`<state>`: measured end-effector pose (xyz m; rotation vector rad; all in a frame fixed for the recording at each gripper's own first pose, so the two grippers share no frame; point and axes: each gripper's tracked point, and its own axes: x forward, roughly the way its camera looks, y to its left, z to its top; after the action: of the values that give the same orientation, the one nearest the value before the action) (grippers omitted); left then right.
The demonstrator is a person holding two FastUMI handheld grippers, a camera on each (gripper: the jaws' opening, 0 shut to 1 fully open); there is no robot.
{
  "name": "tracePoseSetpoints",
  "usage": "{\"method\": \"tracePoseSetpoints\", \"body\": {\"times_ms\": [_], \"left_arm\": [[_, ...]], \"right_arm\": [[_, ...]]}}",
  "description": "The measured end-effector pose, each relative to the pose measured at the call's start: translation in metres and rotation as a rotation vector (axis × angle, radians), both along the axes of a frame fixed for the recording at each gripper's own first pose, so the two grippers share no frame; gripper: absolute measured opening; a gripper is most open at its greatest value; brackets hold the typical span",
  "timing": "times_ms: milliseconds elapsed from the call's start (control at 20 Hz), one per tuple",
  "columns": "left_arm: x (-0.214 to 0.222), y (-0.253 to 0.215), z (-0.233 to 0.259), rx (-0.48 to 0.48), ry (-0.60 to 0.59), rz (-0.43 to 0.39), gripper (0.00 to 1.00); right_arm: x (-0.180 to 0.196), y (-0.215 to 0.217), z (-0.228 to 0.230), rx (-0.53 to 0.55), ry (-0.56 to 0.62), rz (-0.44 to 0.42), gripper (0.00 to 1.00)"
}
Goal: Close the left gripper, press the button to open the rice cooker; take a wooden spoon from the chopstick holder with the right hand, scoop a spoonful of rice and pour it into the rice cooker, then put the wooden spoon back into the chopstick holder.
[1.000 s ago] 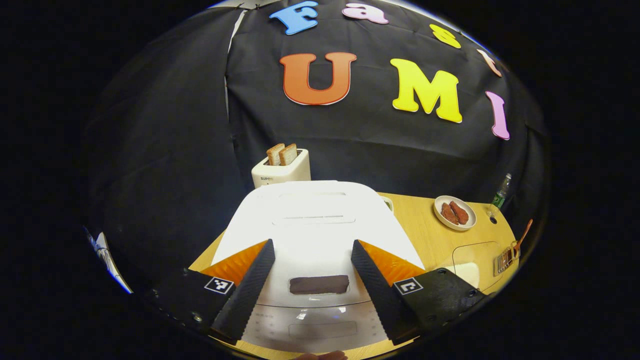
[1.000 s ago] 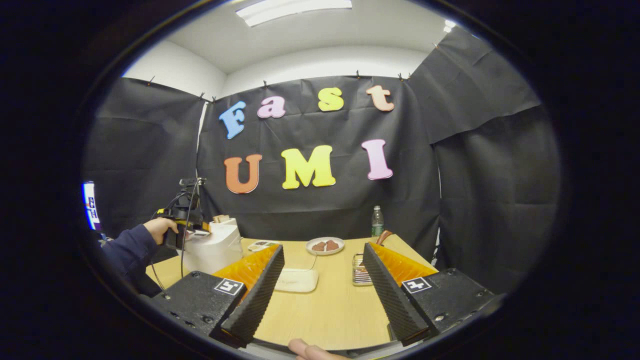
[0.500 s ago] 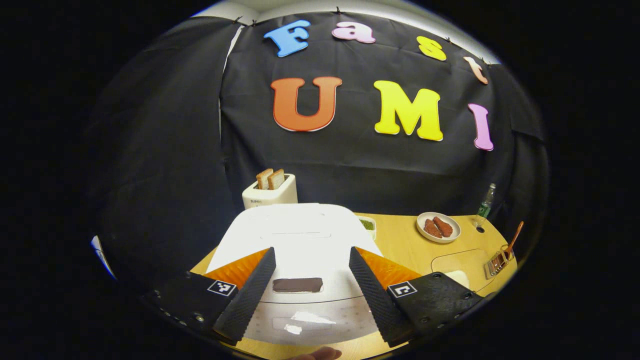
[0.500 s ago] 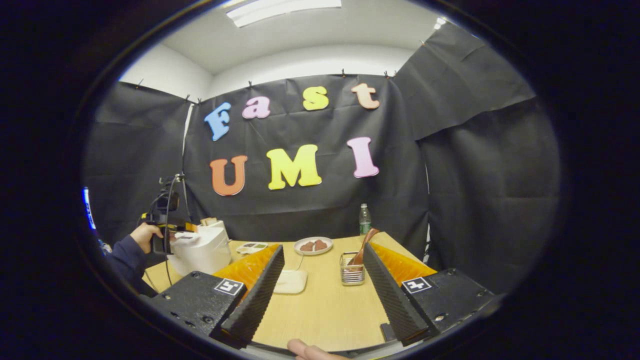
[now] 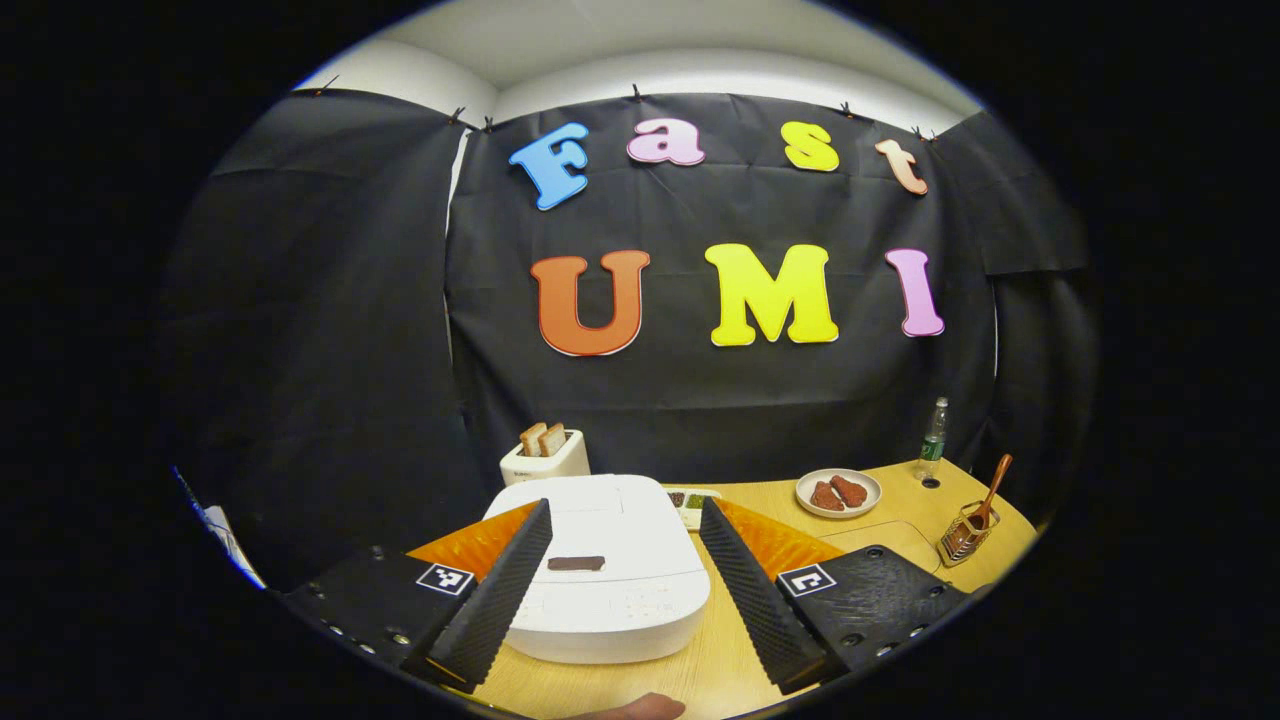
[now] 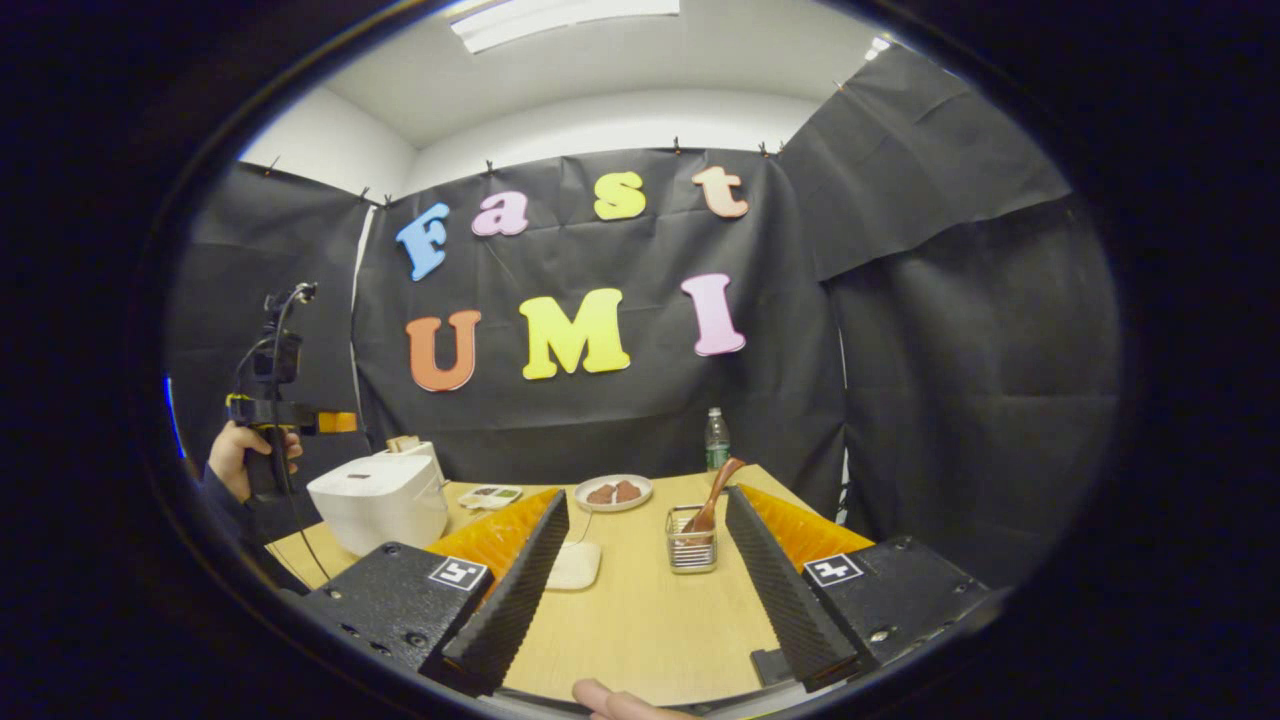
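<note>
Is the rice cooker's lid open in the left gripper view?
No, the rice cooker sits with its lid flat and shut, and the left gripper is open above it.

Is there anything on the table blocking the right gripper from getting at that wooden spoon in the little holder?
Nothing visible does. In the right gripper view, the right gripper is open, and bare table lies between it and the holder, where the wooden spoon leans. A pale dish sits off to one side.
</note>
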<state>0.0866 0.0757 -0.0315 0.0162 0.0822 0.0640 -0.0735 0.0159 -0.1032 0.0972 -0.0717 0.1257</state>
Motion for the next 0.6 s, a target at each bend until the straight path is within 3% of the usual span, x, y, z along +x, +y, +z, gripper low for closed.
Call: {"method": "tracePoseSetpoints", "body": {"times_ms": [150,450,600], "left_arm": [[-0.03,-0.028,0.005,-0.031,-0.045,-0.066,0.95],[-0.084,-0.039,0.002,0.003,-0.099,-0.067,0.97],[-0.111,-0.055,-0.002,0.005,-0.109,-0.095,0.97]], "right_arm": [[-0.002,0.001,0.0,-0.009,-0.006,0.001,0.99],[-0.004,-0.008,0.008,-0.004,-0.028,-0.036,1.0],[-0.005,-0.007,0.013,-0.017,-0.038,-0.044,0.96]]}}
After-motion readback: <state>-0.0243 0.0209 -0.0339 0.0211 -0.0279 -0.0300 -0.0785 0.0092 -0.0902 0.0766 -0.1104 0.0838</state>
